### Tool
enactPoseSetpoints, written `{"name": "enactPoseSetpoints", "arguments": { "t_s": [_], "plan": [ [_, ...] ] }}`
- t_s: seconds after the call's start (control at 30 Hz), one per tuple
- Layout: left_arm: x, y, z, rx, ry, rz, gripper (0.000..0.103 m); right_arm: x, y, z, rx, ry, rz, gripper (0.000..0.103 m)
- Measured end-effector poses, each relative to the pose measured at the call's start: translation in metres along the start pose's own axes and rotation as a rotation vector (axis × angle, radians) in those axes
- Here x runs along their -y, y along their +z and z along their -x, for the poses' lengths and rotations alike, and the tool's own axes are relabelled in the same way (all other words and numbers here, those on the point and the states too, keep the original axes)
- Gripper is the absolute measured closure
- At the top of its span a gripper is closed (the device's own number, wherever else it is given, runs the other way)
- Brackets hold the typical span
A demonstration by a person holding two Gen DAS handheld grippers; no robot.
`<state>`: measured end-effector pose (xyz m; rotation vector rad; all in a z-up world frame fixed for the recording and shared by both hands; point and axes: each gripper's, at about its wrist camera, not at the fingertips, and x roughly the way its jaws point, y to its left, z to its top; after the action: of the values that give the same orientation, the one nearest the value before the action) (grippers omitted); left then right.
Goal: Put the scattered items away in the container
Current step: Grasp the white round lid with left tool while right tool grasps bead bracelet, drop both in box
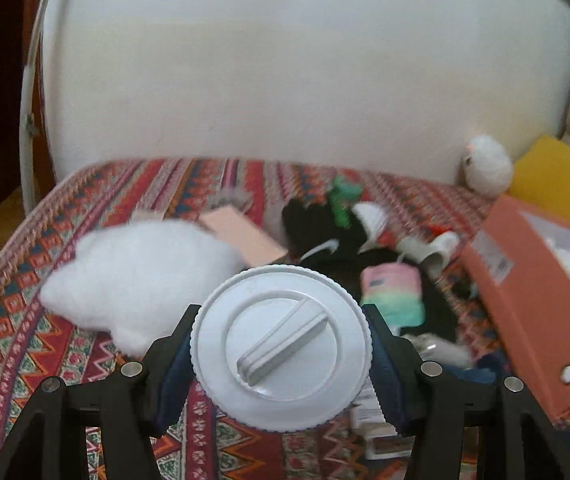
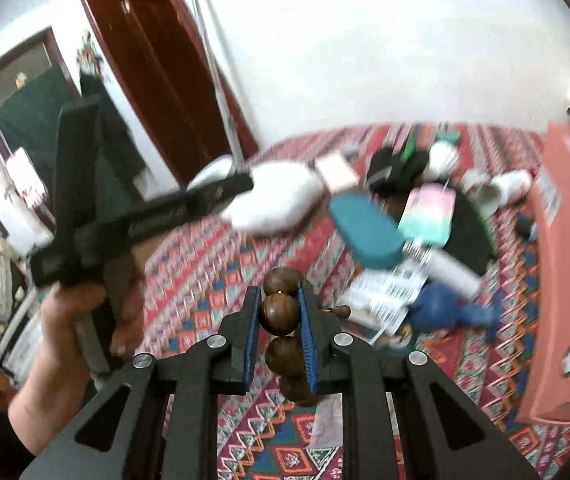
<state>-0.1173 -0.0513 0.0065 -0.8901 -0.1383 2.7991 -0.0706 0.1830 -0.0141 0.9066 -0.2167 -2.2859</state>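
Left wrist view: the left gripper (image 1: 281, 344) clamps a white ribbed lid (image 1: 281, 346) between both fingers, held above the patterned cloth (image 1: 45, 340). The orange box (image 1: 533, 300) stands at 3 o'clock, a white plush (image 1: 141, 276) at 10 o'clock.

Right wrist view: the right gripper (image 2: 281, 316) pinches a string of brown wooden beads (image 2: 281, 314). Orange box at 3 o'clock; a hand (image 2: 81, 332) grips the other handle at 9 o'clock.

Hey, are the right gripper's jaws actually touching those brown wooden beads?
Touching. The right wrist view shows the right gripper with both jaws pressed against a wooden bead, no gap on either side.
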Motion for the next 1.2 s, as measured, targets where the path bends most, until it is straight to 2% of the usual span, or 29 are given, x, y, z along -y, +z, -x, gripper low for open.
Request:
{"name": "enactPoseSetpoints", "arguments": {
  "t_s": [0.1, 0.27, 0.57, 0.77, 0.93, 1.07, 1.2],
  "plan": [
    [0.021, 0.008, 0.02, 0.036, -0.023, -0.025, 0.038, -0.005, 0.016, 0.013, 0.079, -0.008, -0.006, 0.083],
    [0.056, 0.022, 0.052, 0.093, -0.061, -0.066, 0.038, -0.005, 0.031, 0.063, 0.197, -0.033, -0.009, 0.083],
    [0.145, 0.043, 0.056, 0.128, -0.17, -0.176, 0.038, 0.021, 0.039, 0.157, 0.38, -0.089, -0.07, 0.083],
    [0.209, 0.052, 0.055, 0.137, -0.257, -0.257, 0.038, 0.045, 0.041, 0.202, 0.467, -0.165, -0.119, 0.083],
    [0.262, 0.055, 0.05, 0.135, -0.32, -0.309, 0.038, 0.074, 0.038, 0.236, 0.528, -0.263, -0.176, 0.083],
    [0.3, 0.053, 0.033, 0.099, -0.359, -0.331, 0.038, 0.099, 0.035, 0.255, 0.565, -0.393, -0.203, 0.083],
    [0.335, 0.046, 0.006, 0.031, -0.371, -0.349, 0.038, 0.129, 0.031, 0.261, 0.52, -0.549, -0.269, 0.083]
  ]
}}
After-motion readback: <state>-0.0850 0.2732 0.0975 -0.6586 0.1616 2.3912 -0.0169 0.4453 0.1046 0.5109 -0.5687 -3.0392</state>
